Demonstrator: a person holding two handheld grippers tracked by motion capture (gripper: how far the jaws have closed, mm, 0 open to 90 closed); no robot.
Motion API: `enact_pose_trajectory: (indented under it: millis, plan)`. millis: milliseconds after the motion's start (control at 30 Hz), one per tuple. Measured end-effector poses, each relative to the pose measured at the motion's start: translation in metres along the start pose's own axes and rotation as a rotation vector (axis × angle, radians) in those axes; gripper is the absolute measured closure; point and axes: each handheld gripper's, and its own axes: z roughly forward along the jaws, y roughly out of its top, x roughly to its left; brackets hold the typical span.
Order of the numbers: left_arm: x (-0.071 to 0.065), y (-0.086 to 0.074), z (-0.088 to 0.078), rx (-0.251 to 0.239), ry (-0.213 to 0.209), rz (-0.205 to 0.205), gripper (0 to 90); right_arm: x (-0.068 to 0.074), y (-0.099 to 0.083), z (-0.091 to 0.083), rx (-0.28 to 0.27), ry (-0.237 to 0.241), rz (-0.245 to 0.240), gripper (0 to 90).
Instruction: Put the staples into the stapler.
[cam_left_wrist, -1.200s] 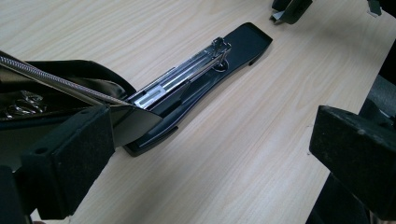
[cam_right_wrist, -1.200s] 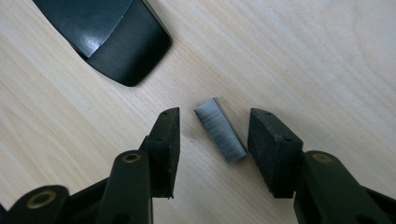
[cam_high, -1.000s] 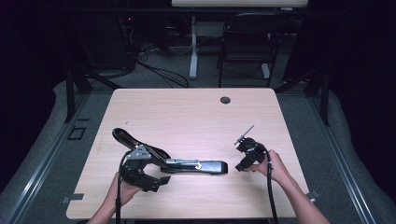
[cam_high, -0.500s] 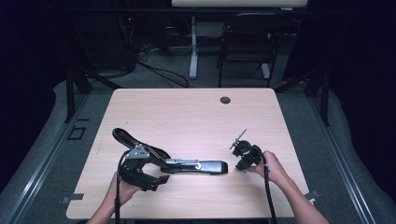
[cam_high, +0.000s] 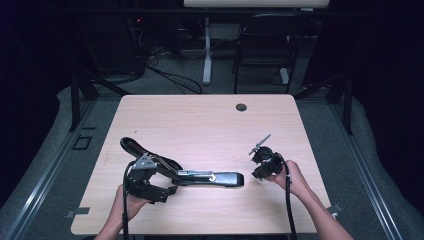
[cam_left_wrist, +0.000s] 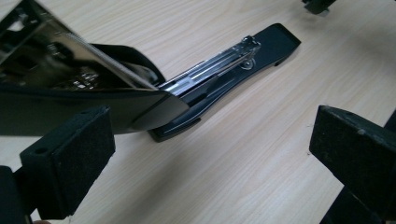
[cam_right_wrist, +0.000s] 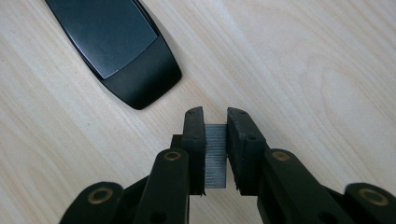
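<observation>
Grey staple strip (cam_right_wrist: 215, 154) pinched between right gripper (cam_right_wrist: 215, 122) jaws, just closed, beside black stapler (cam_right_wrist: 116, 42)

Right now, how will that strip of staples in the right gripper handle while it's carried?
The strip of staples looks thin and glued, so it may snap if squeezed hard. It is probably very light. Clamped flat between the right gripper pads, it seems unlikely to slip.

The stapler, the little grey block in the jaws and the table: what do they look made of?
Stapler: probably black plastic shell, smooth with a soft sheen; its inner rail looks like bright metal, mirror-like.
Staples: likely steel wire, dull grey with fine parallel ridges.
Table: pale wood-grain top, matte; possibly laminate rather than solid wood.
</observation>
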Motion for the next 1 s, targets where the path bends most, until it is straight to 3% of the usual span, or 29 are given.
enact_pose_trajectory:
  millis: [167, 333, 633, 733, 833, 867, 900, 1000]
  plan:
    - [0.004, -0.008, -0.010, -0.016, 0.049, -0.031, 0.4, 0.000, 0.000, -0.004, -0.026, -0.015, -0.003, 78.2]
    - [0.008, -0.013, -0.016, -0.025, 0.069, -0.050, 1.7, 0.000, 0.001, -0.005, -0.034, -0.020, -0.003, 78.2]
    - [0.019, -0.016, -0.030, -0.074, 0.164, -0.135, 6.6, 0.001, 0.002, -0.009, -0.065, -0.033, -0.005, 78.3]
    - [0.024, -0.016, -0.035, -0.109, 0.208, -0.162, 7.8, 0.001, 0.002, -0.009, -0.067, -0.033, -0.005, 78.2]
    - [0.029, -0.014, -0.043, -0.204, 0.288, -0.184, 8.0, 0.002, 0.003, -0.008, -0.067, -0.035, -0.003, 78.2]
    - [0.029, -0.014, -0.043, -0.204, 0.288, -0.184, 8.2, 0.002, 0.003, -0.008, -0.067, -0.035, -0.003, 78.2]
    - [0.033, -0.012, -0.047, -0.245, 0.314, -0.192, 8.5, 0.002, 0.003, -0.007, -0.072, -0.033, 0.005, 78.2]
    - [0.038, -0.010, -0.050, -0.284, 0.329, -0.199, 10.5, 0.003, 0.004, -0.008, -0.067, -0.042, -0.001, 78.2]
